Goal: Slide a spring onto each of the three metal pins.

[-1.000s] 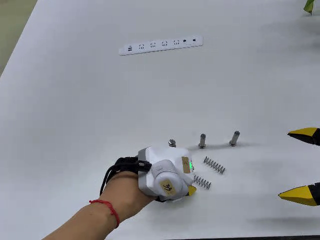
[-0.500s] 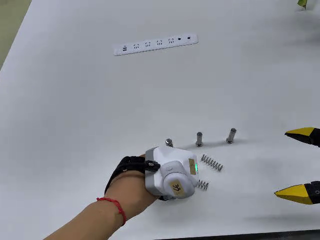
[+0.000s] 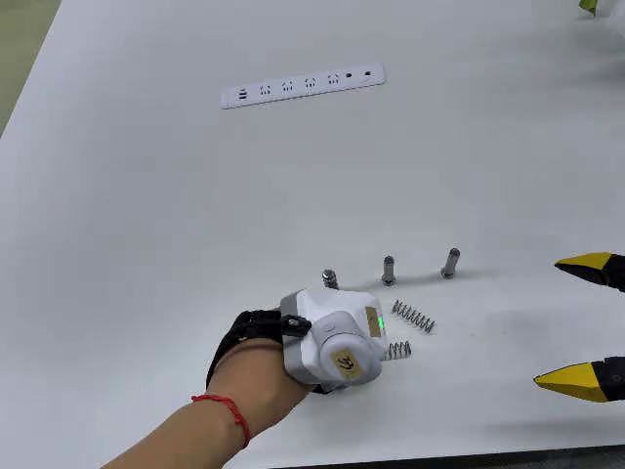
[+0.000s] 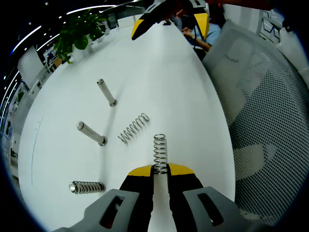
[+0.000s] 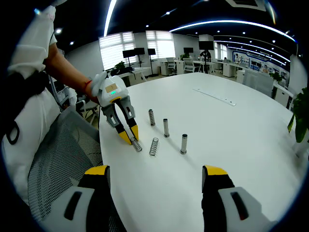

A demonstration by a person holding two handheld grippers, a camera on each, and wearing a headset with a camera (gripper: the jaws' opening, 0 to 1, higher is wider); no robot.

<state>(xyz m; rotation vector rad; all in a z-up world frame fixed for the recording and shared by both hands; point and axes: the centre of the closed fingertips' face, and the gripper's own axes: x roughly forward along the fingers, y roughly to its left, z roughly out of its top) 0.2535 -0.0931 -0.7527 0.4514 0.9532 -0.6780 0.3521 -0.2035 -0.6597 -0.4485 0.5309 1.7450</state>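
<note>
At the bottom middle of the left gripper view, the left gripper (image 4: 160, 170) is clenched on one end of a spring (image 4: 159, 145). Most of the coil sticks out free ahead of the yellow tips. Held by its end like this, its open mouth can probably be led over the head of a pin. I cannot tell whether the spring is clear of the white table (image 4: 193, 96).

At the right edge of the head view, the right gripper (image 3: 576, 322) has its jaws spread wide and grasps nothing. It is well apart from the work, apparently kept out of the way until a pin needs steadying.

Just beyond the held coil, near the centre of the left gripper view, a second spring (image 4: 133, 128) lies loose on its side. It is close to the pins, likely left within easy reach for the last one.

The pins stand in a spaced row to the left in that view, with enough room between them for the tips to pass. The first pin (image 4: 73, 187), at lower left, already wears a fitted spring (image 4: 91, 186). The middle pin (image 4: 91, 134) and the far pin (image 4: 106, 92) are bare, so one of the three looks done. The middle pin seems the natural next target.

Farthest away, at the upper middle of the head view, a power strip (image 3: 303, 86) lies flat, well apart from everything else.
</note>
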